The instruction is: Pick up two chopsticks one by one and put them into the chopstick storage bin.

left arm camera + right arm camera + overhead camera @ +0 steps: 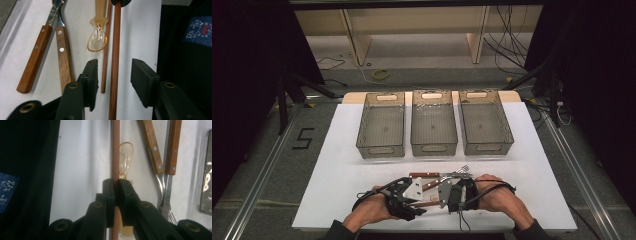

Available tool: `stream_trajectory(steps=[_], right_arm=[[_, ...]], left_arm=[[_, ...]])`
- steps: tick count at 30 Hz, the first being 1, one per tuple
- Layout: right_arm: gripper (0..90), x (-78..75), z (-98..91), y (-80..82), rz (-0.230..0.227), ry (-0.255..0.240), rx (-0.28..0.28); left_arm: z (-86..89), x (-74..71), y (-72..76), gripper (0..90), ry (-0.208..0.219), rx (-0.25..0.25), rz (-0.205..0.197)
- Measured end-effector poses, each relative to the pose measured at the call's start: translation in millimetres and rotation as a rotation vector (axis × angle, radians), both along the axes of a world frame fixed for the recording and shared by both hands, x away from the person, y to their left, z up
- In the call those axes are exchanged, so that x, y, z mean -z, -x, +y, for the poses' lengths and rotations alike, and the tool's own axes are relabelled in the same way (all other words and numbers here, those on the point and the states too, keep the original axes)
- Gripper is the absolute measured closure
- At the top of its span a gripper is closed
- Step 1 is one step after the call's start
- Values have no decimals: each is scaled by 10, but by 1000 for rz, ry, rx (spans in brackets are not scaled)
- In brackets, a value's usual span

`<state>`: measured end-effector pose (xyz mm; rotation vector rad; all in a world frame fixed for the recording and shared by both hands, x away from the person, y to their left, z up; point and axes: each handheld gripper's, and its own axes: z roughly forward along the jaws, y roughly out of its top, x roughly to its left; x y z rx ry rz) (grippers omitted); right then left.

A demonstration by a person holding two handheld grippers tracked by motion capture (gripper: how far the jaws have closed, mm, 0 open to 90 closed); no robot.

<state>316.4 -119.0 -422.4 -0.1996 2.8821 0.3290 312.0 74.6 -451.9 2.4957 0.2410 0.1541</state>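
Two reddish-brown wooden chopsticks lie side by side on the white table, thin, straight and smooth, near its front edge between the person's hands. In the high view their long axis runs left to right across the table. The right hand-held gripper is clamped on one stick. The left hand-held gripper stands half apart with both sticks between its pads, not pressing. An amber plastic spoon lies just beside them.
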Motion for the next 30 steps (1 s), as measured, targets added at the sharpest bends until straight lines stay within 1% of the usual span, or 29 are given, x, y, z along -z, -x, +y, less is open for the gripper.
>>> stream_trajectory(steps=[1,2,3,5,6,7,9,10,11,13,14,15,17,18,19,21,22,23,24,25,26,27,28,29,30], right_arm=[[845,-6,0,-8,-7,13,-18],[844,7,9,7,-6,2,-11],[844,7,9,7,-6,2,-11],[845,5,15,12,0,9,-11],[844,7,18,11,-2,18,-19],[844,10,22,14,-2,14,-19],[844,7,28,18,-3,13,-24],[844,12,33,27,-2,5,-16],[845,7,36,25,-4,15,-27],[844,12,45,33,-5,12,-33],[844,8,46,30,-5,22,-48],[844,11,49,41,-3,16,-39],[844,12,49,43,-3,14,-40],[842,11,46,38,-2,13,-54],[842,11,46,38,-2,13,-54],[794,6,38,40,4,-14,-17],[740,-5,22,20,-3,-17,-18],[689,-20,1,6,-3,-30,-12],[633,-36,-27,-4,-4,-63,6],[633,-36,-27,-4,-4,-63,6],[587,-94,-92,-30,-9,-135,55],[573,-128,-128,-56,-2,-167,67],[573,-128,-128,-56,-2,-167,67],[537,-158,-164,-66,-3,-188,86],[495,-201,-221,-93,-11,-229,124]], left_arm=[[-6,2,1,611,-1,0,4],[-11,1,-1,641,-7,7,7],[-15,1,-1,641,-9,10,12],[-24,-2,-9,674,-13,10,23],[-28,-3,-13,699,-12,13,29],[-32,-4,-15,708,-13,15,32],[-43,-4,-17,730,-16,24,34],[-49,-5,-15,744,-17,26,38],[-55,-5,-14,762,-21,29,37],[-64,-4,-10,805,-25,31,35],[-67,-3,-8,824,-26,33,38],[-68,-1,-6,826,-29,34,39],[-68,4,-3,828,-33,34,38],[-67,7,-2,832,-33,36,39],[-62,6,-2,832,-33,38,39],[-50,6,-6,837,-38,34,33],[-36,7,-10,838,-39,34,34],[-2,8,-19,838,-29,25,32],[15,10,-30,839,-27,22,32],[15,10,-30,839,-27,22,32],[48,13,-48,839,-25,12,26],[48,13,-48,839,-25,12,26],[67,16,-59,839,-17,6,29],[82,21,-67,839,-14,-1,28],[94,28,-74,839,-11,-9,25]])
